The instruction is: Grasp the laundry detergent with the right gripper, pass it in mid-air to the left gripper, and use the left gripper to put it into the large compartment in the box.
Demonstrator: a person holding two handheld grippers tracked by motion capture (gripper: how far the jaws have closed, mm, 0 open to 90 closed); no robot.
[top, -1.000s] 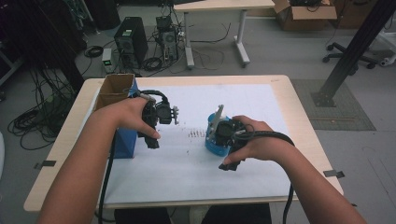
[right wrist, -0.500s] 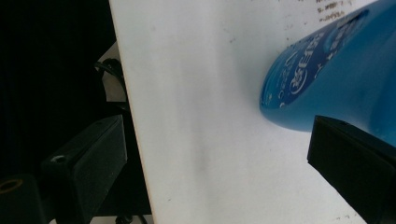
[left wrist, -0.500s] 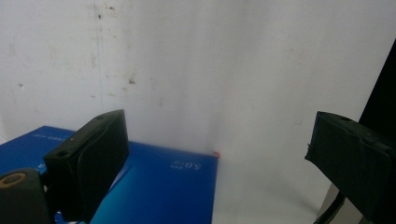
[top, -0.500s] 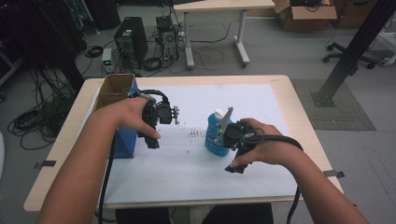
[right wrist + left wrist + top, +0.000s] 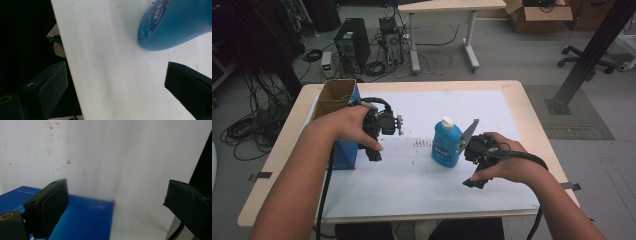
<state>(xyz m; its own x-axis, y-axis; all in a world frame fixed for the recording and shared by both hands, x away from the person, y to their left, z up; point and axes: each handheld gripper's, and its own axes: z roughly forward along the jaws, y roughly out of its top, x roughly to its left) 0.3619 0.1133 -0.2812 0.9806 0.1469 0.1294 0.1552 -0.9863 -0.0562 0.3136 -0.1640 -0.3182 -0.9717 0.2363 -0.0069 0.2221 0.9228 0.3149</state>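
Release is what the high view tells: a second ago the right claw [image 5: 469, 162] sat tight against the blue bottle [image 5: 446, 143], and half a second ago the bottle was leaning in its grip; now the bottle stands upright on its own on the white sheet [image 5: 422, 185] that covers the worktop [image 5: 532, 120], white cap up, with the right claw drawn back just beside it on the person's right. The left claw [image 5: 379, 135] has hardly shifted over that second; it hangs beside the blue box [image 5: 343, 152] at the left of the sheet, with an open cardboard box [image 5: 334, 92] behind it.

From the left gripper view, the left claw [image 5: 116, 202] is spread wide and grips nothing. Below its jaws lies the flat blue face of the box [image 5: 85, 220], and past that only white sheet.

From the right gripper view, the right claw [image 5: 116, 82] is likewise wide open and empty. The bottle's rounded blue base [image 5: 175, 27] sits above and beyond the jaws, clear of both, and the sheet's edge runs down the left side.

Judging from this, the standing-up of the bottle looks finished, and the right hand is free for whatever follows.
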